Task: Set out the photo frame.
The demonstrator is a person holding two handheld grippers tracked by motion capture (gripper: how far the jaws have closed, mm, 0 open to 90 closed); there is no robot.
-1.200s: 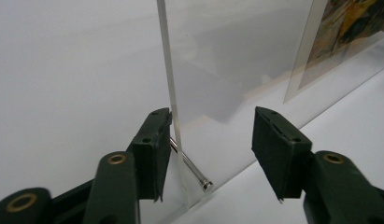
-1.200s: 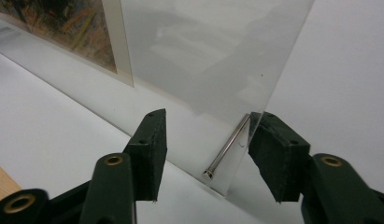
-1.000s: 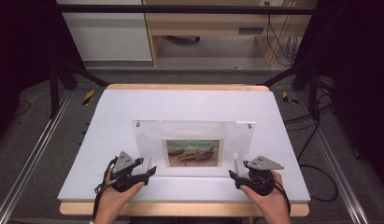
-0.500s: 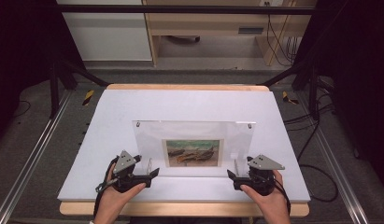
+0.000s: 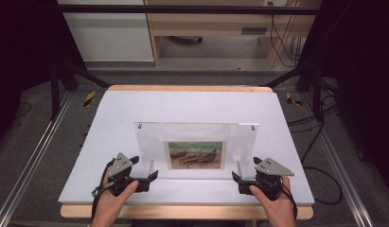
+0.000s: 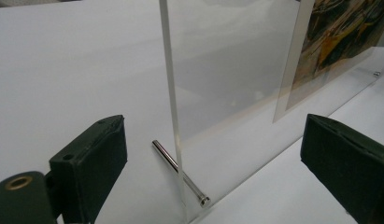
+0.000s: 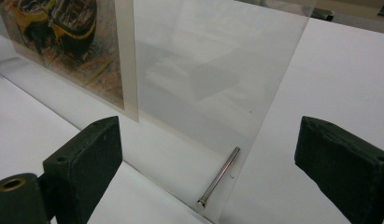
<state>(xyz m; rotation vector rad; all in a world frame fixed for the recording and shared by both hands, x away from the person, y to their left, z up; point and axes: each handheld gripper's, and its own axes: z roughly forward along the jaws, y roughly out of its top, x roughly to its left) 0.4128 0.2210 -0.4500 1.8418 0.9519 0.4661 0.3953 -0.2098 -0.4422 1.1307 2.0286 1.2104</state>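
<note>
White table (image 5: 192,106) carries an upright clear frame (image 5: 197,137) with a picture (image 5: 195,154), near the front edge. Left gripper (image 5: 152,176) and right gripper (image 5: 235,178) flank its lower corners, jaws spread, nothing held. Grasping looks not yet done; pins (image 6: 178,171) sit near the jaws, and bare board lies behind.

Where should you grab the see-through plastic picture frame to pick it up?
Probably by the two upright side edges of the clear acrylic picture frame, one gripper from each end. It stands as a thin sheet, and the left gripper and right gripper already wait open at those edges.
</note>
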